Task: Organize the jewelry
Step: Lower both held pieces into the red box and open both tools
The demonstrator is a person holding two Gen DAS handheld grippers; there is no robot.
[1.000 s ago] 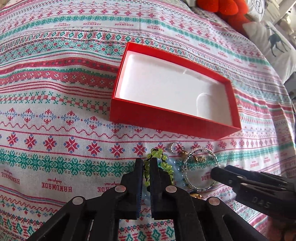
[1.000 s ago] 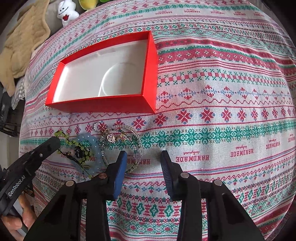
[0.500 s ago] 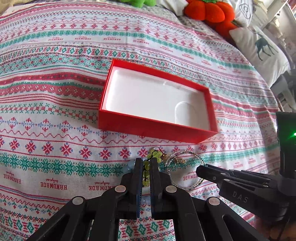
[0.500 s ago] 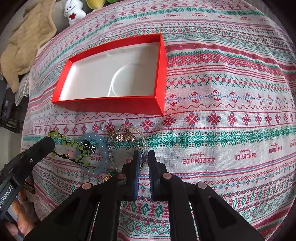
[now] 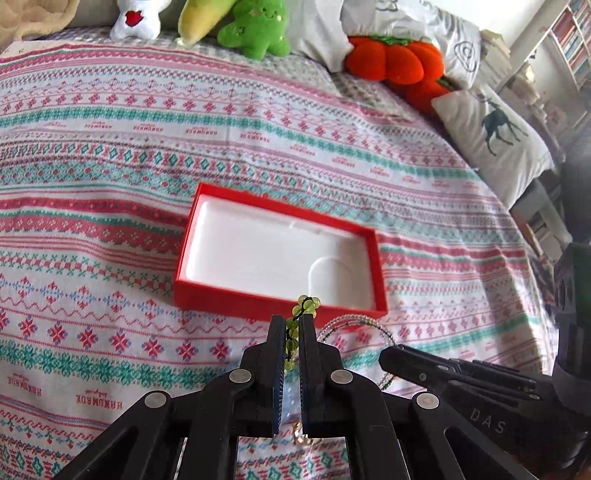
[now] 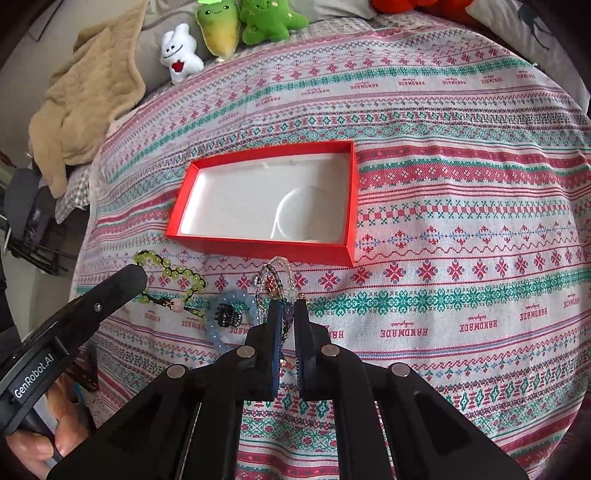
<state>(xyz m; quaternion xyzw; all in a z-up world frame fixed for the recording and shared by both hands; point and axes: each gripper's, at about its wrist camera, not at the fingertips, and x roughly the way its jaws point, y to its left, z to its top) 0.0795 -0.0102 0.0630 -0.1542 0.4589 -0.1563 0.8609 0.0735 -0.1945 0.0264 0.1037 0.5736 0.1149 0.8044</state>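
Note:
A red box [image 5: 258, 300] with a white lining lies open on the patterned bedspread, with nothing inside. My left gripper [image 5: 291, 323] is shut on a green bead bracelet [image 5: 305, 305], whose beads stick out past the fingertips. From the right wrist view, the green bracelet [image 6: 173, 273] trails from the left gripper [image 6: 137, 276] toward the cloth. My right gripper [image 6: 289, 308] is shut on a clear bead bracelet [image 6: 277, 271], just in front of the red box [image 6: 258, 246]. A pale blue bead bracelet [image 6: 246, 300] with a black clip [image 6: 227, 314] lies on the cloth between the grippers.
Plush toys [image 6: 236, 22] and a beige blanket [image 6: 88, 96] sit at the far edge of the bed. An orange plush [image 5: 395, 59] and a deer pillow [image 5: 495, 140] lie at the right. A hand [image 6: 33, 446] holds the left gripper's handle.
The right gripper's jaws closed on the clear bead bracelet. Both grippers rose from the cloth, so the box now looks smaller and farther. The green bracelet went up with the left gripper.

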